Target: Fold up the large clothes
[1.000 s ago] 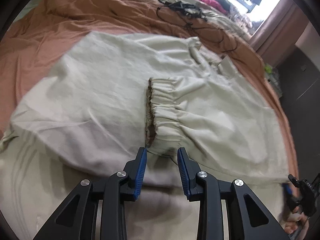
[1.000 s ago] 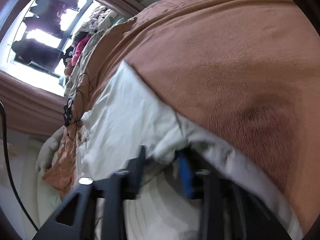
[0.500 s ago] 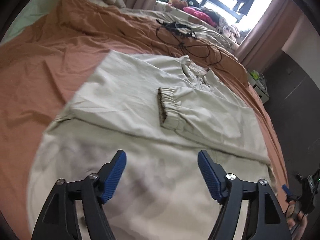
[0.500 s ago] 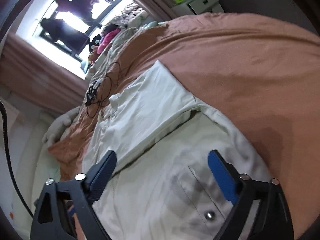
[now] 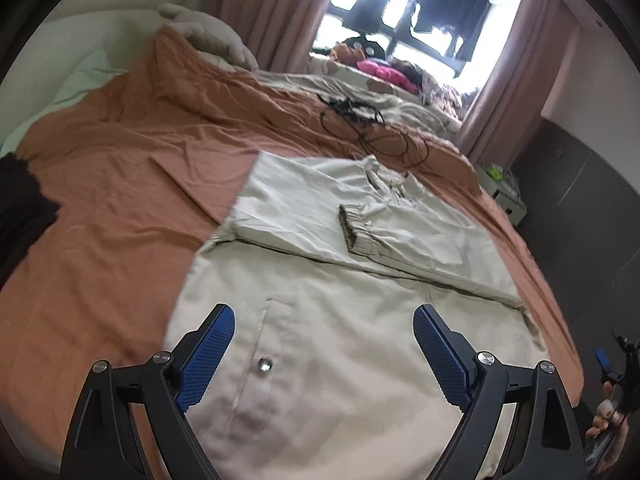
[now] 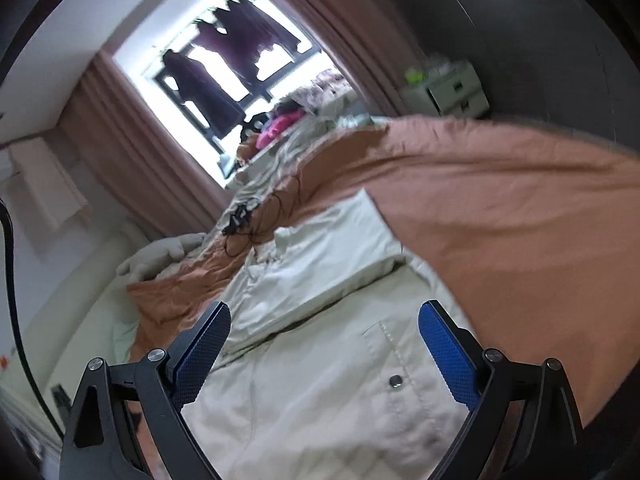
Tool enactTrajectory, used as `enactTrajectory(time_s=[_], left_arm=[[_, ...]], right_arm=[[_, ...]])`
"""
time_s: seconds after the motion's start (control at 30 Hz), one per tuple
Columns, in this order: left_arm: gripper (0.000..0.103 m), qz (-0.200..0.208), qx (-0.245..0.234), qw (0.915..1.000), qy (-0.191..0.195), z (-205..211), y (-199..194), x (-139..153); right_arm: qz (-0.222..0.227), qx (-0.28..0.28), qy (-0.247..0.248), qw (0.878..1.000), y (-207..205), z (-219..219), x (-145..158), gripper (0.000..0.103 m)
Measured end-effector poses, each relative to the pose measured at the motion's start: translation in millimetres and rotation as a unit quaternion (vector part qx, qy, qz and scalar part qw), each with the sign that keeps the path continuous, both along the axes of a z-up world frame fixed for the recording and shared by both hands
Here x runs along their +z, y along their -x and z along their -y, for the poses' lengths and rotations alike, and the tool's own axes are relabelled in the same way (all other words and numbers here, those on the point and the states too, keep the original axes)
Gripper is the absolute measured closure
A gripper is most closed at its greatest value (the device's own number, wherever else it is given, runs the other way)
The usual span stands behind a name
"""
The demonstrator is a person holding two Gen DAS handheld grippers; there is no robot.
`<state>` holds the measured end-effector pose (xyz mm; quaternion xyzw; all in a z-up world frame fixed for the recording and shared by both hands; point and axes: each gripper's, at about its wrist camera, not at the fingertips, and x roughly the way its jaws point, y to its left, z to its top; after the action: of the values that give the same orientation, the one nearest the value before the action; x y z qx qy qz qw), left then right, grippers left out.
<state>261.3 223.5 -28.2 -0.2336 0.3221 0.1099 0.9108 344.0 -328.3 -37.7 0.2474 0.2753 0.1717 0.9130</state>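
Note:
A large cream jacket (image 5: 360, 340) lies folded on the orange bedsheet (image 5: 120, 184). Its lower part is laid over the upper part, pockets and snap buttons up. An elastic cuff (image 5: 354, 226) rests on the far half. My left gripper (image 5: 324, 344) is open and empty, raised above the near part of the jacket. My right gripper (image 6: 324, 340) is open and empty above the same jacket (image 6: 328, 380) on its right side, over a pocket snap (image 6: 396, 380).
A tangle of black cable (image 5: 360, 120) lies on the bed beyond the jacket. A dark garment (image 5: 20, 208) is at the left edge. A small white cabinet (image 5: 504, 192) stands right of the bed, a window (image 5: 420, 12) behind.
Both grippers let go of the jacket hem, opened wide and drew back and up. The folded-over lower part now lies flat.

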Motion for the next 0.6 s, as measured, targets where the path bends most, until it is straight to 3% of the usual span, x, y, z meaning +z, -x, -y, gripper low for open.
enactTrajectory(time_s=[0.27, 0.47, 0.53, 0.6], left_arm=[[0.011, 0.036, 0.022, 0.9987, -0.029, 5, 79, 15], [0.011, 0.04, 0.01, 0.9975, -0.057, 19, 120, 13], [0.005, 0.046, 0.013, 0.9972, -0.058, 19, 132, 11], [0.0, 0.053, 0.024, 0.9971, -0.049, 16, 144, 6]], right_arm=[[0.005, -0.023, 0.082, 0.996, 54, 20, 11, 0.008], [-0.02, 0.009, 0.073, 0.997, 83, 35, -10, 0.007], [-0.03, 0.015, 0.076, 0.997, 89, 35, -19, 0.0], [-0.052, 0.026, 0.068, 0.996, 93, 35, -32, 0.0]])
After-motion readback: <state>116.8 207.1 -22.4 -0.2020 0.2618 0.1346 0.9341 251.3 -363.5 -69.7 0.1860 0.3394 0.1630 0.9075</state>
